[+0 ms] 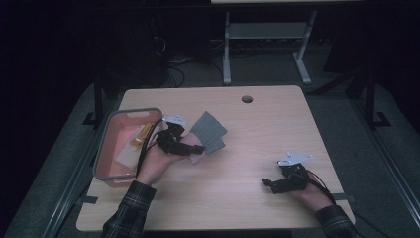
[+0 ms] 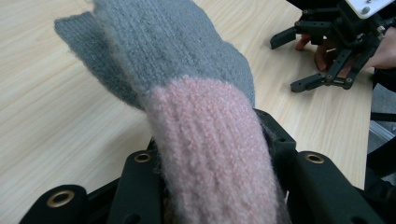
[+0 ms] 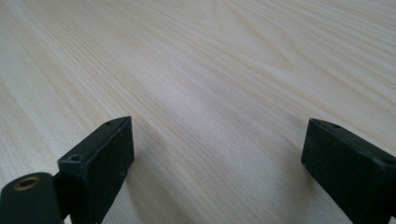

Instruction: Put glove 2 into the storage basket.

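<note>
A knitted glove (image 1: 208,131), grey with a pink cuff (image 2: 210,154), hangs just above the wooden table (image 1: 257,129) right of the basket. My left gripper (image 1: 194,148) is shut on the cuff end, and the grey hand part (image 2: 177,60) sticks out forward past the jaws. My right gripper (image 1: 269,183) rests low over the table at the front right. Its jaws stand wide open with nothing between them, over bare wood (image 3: 219,93). The left gripper view also shows the right gripper (image 2: 286,64) open at its upper right.
A pink basket with a grey rim (image 1: 105,144) stands at the table's left edge, holding a yellow-orange item (image 1: 143,133) and a pale flat item (image 1: 126,156). A round cable hole (image 1: 247,98) lies near the far edge. A metal stand (image 1: 267,34) is on the floor beyond.
</note>
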A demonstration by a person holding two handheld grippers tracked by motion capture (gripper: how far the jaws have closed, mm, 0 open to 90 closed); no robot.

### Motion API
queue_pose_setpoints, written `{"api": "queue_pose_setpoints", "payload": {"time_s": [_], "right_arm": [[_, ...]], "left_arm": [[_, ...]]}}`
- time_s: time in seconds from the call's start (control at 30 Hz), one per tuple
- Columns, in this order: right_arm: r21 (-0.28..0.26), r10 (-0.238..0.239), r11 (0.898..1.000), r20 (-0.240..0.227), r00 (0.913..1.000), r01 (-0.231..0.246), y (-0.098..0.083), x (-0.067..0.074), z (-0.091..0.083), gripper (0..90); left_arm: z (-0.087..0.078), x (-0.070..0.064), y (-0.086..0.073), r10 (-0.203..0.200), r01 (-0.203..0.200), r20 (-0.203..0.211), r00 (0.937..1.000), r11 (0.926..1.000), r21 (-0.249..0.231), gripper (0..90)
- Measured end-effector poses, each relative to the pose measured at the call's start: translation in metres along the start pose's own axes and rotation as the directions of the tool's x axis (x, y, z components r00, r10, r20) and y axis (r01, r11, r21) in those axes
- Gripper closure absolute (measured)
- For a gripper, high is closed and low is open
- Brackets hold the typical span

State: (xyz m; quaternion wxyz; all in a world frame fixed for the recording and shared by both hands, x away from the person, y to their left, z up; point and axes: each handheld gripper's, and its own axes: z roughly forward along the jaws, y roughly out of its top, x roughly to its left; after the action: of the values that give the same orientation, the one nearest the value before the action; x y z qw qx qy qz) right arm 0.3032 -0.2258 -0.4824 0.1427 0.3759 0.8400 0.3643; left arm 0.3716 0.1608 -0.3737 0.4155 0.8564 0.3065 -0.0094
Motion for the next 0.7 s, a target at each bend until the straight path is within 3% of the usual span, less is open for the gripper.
{"api": "queue_pose_setpoints", "payload": {"time_s": [0.5,0.7], "right_arm": [[0.0,0.001,1.0,0.0,1.0,-0.001,0.0,0.0,0.0,8.8],[0.0,0.001,1.0,0.0,1.0,-0.001,0.0,0.0,0.0,8.8]], "left_arm": [[-0.028,0.022,-0.008,-0.05,0.048,-0.054,0.9973,0.998,-0.041,58.7],[-0.046,0.033,-0.014,-0.079,0.072,-0.094,0.9925,0.995,-0.069,58.5]]}}
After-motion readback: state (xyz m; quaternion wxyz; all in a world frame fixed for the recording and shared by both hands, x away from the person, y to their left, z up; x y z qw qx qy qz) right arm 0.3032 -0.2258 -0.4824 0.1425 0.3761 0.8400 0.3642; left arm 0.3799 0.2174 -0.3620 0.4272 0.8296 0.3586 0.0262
